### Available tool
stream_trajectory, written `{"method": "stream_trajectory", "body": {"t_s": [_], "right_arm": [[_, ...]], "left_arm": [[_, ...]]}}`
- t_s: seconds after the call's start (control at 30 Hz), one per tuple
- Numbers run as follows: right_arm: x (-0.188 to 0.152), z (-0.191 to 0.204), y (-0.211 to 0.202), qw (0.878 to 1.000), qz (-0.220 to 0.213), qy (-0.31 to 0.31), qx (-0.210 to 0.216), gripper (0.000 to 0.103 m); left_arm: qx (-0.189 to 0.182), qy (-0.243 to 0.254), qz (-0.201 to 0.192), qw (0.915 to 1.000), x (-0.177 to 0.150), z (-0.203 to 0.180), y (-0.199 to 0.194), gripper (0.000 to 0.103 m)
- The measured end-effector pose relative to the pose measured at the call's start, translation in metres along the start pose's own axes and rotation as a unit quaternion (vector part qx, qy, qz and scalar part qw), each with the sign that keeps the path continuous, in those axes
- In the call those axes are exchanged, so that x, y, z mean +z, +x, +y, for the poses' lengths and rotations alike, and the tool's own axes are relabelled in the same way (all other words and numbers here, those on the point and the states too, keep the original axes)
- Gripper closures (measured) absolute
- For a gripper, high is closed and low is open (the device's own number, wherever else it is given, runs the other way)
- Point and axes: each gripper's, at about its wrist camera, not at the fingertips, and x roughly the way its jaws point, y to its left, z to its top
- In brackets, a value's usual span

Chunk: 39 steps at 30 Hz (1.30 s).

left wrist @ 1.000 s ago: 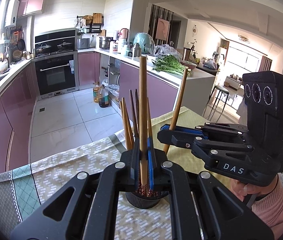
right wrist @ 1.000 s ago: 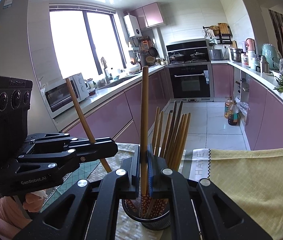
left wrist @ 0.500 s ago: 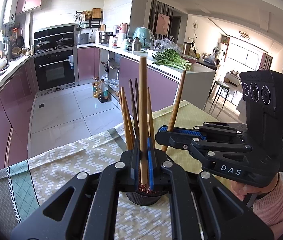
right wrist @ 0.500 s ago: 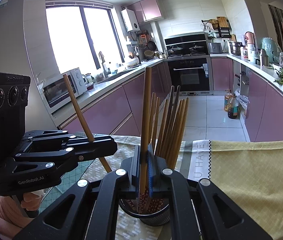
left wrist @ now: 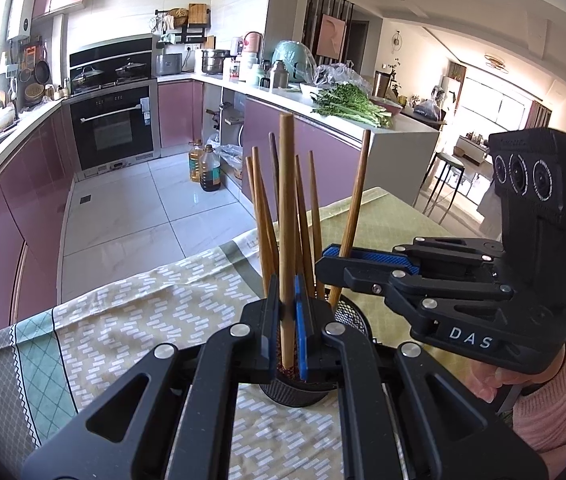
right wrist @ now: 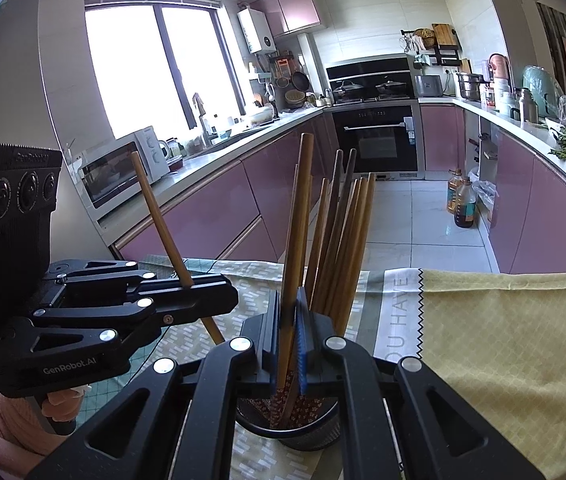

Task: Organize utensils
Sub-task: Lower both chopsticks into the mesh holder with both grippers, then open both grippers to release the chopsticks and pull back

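chopstick in left grip: long tan wooden chopstick (left wrist: 287, 216), clenched in the left gripper (left wrist: 287, 312), now lower, tip inside the black mesh cup (left wrist: 353, 312) below the fingers.
right grip: right gripper (right wrist: 291, 320) clamps another chopstick (right wrist: 295, 240) over the same cup.
meaning: both likely ready to release.
in the way: upright chopstick bundle (right wrist: 343, 240) just beyond the fingers.

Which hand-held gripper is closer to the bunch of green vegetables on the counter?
Right. The right hand-held gripper sits on the side of the chopstick holder facing the greens; the left hand-held gripper is across the holder, on the window side.
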Motion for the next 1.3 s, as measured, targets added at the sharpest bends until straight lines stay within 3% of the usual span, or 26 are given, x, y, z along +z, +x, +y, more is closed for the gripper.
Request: {"method": "stream_trajectory", "body": {"t_s": [0.43, 0.53, 0.67, 0.87, 0.97, 1.03, 1.07, 1.1, 1.17, 1.2, 1.23, 1.3], "right_arm": [[-0.001, -0.008, 0.014, 1.000, 0.013, 0.012, -0.009, 0.095], [-0.005, -0.012, 0.014, 1.000, 0.012, 0.021, -0.011, 0.094], [-0.008, -0.014, 0.010, 0.999, 0.008, 0.027, -0.019, 0.075], [-0.013, -0.011, 0.001, 0.999, 0.000, 0.026, -0.018, 0.074], [-0.018, -0.003, -0.007, 1.000, -0.009, 0.015, -0.018, 0.062], [-0.023, 0.004, -0.014, 0.999, -0.022, 0.003, -0.022, 0.045], [-0.026, 0.008, -0.017, 0.999, -0.029, -0.002, -0.025, 0.029], [-0.029, 0.011, -0.021, 0.999, -0.037, -0.006, -0.029, 0.021], [-0.036, 0.019, -0.025, 0.998, -0.047, -0.018, -0.041, 0.020], [-0.039, 0.022, -0.026, 0.997, -0.050, -0.024, -0.049, 0.017], [-0.043, 0.025, -0.027, 0.996, -0.054, -0.028, -0.058, 0.014], [-0.049, 0.032, -0.029, 0.995, -0.064, -0.037, -0.067, 0.008]], "left_arm": [[-0.001, -0.006, 0.018, 0.9998, -0.002, 0.012, 0.023, 0.093], [0.003, -0.008, 0.017, 0.9998, -0.006, 0.014, 0.025, 0.078], [0.002, -0.021, 0.010, 0.9997, -0.015, 0.022, 0.021, 0.076], [0.008, -0.043, -0.013, 0.9990, -0.030, 0.032, 0.005, 0.072], [0.024, -0.052, -0.035, 0.9977, -0.040, 0.035, -0.007, 0.059], [0.040, -0.060, -0.056, 0.9958, -0.047, 0.038, -0.017, 0.050], [0.051, -0.062, -0.066, 0.9945, -0.051, 0.040, -0.022, 0.040], [0.067, -0.065, -0.077, 0.9927, -0.056, 0.043, -0.028, 0.034], [0.092, -0.065, -0.093, 0.9892, -0.065, 0.047, -0.039, 0.025], [0.108, -0.068, -0.105, 0.9863, -0.070, 0.048, -0.046, 0.013], [0.124, -0.071, -0.118, 0.9827, -0.075, 0.049, -0.052, 0.008], [0.148, -0.068, -0.138, 0.9770, -0.085, 0.050, -0.064, 0.005]]}}
